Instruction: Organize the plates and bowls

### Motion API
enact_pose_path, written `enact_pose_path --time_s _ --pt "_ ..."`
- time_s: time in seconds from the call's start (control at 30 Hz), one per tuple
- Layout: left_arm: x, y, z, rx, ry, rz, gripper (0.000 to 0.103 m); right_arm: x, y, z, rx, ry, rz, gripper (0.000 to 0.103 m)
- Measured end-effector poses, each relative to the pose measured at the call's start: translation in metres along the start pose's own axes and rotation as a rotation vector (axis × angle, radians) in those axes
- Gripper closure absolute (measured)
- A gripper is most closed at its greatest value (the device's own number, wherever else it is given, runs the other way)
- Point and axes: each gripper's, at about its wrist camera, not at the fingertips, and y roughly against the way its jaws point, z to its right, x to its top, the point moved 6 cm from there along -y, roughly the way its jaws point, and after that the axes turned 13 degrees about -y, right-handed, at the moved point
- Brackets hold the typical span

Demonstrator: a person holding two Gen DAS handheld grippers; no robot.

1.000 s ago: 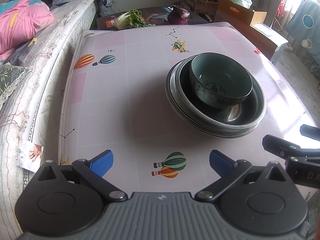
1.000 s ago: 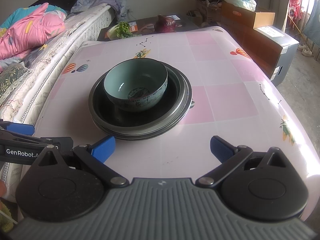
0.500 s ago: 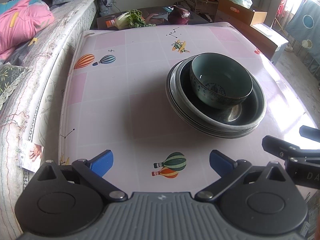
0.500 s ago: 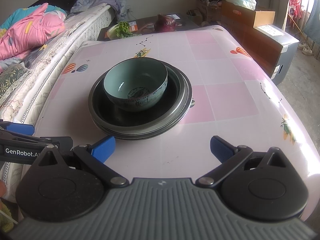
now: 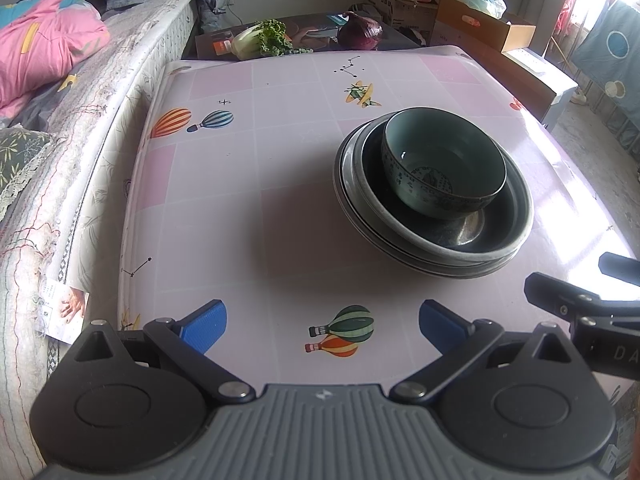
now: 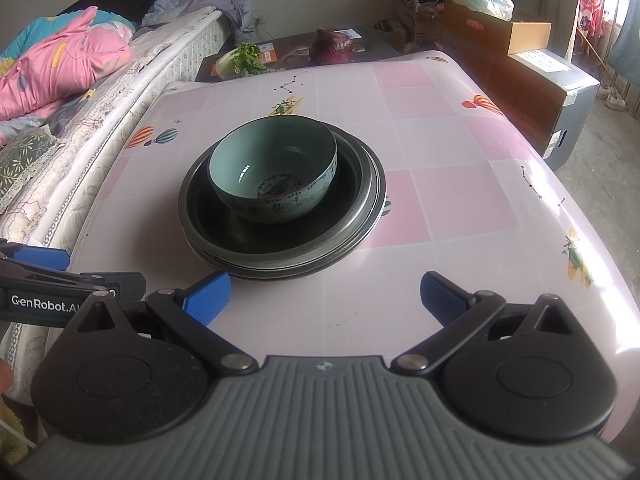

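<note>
Teal bowl (image 6: 274,178) sits in stacked plates (image 6: 362,216); both tongs wide, only right view shows the bowl's pale interior.

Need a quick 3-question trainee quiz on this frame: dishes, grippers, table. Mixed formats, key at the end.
1. True or false: the teal bowl sits directly on the tablecloth.
2. Multiple choice: the left gripper and the right gripper are
A) both open and empty
B) both shut on the bowl
C) left open, right shut on a plate
3. Fill in: the bowl rests in the top dish of the stack of dark plates, toward the stack's ____ side as the right wrist view shows it.

Key
1. False: it sits inside the stack of dark plates.
2. A: both sets of jaws stand wide apart, short of the dishes.
3. Far.
</note>
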Motion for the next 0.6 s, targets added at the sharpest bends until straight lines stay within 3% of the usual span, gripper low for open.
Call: enact_pose_path --time_s 0.6 --pt "0.0017 0.0003 -0.0001 0.001 0.0 -0.001 0.0 0.0003 0.0005 -0.0008 0.0 0.001 0.0 0.001"
